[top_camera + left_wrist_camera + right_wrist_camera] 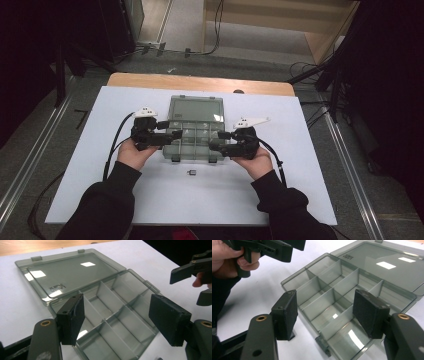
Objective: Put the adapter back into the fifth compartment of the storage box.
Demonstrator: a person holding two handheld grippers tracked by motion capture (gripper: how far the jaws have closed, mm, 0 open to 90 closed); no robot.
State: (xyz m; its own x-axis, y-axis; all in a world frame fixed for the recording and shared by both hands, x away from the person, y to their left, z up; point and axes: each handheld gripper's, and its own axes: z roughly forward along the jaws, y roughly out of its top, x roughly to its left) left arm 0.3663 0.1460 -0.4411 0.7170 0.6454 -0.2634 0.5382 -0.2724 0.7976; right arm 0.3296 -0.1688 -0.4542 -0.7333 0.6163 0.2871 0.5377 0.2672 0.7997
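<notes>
The box (194, 132), a clear grey plastic case with divided compartments, lies open on the white table (75, 165) straight in front of me, its lid (196, 108) folded flat on the far side. Nearest me, a small dark piece (191, 172) sits on the table just short of the box's front edge. My left tool (176, 135) hangs over the box's left side and my right tool (214, 140) over its right side, tips pointing at each other. Both tools stand wide apart with nothing between their pads. The compartments look empty.
</notes>
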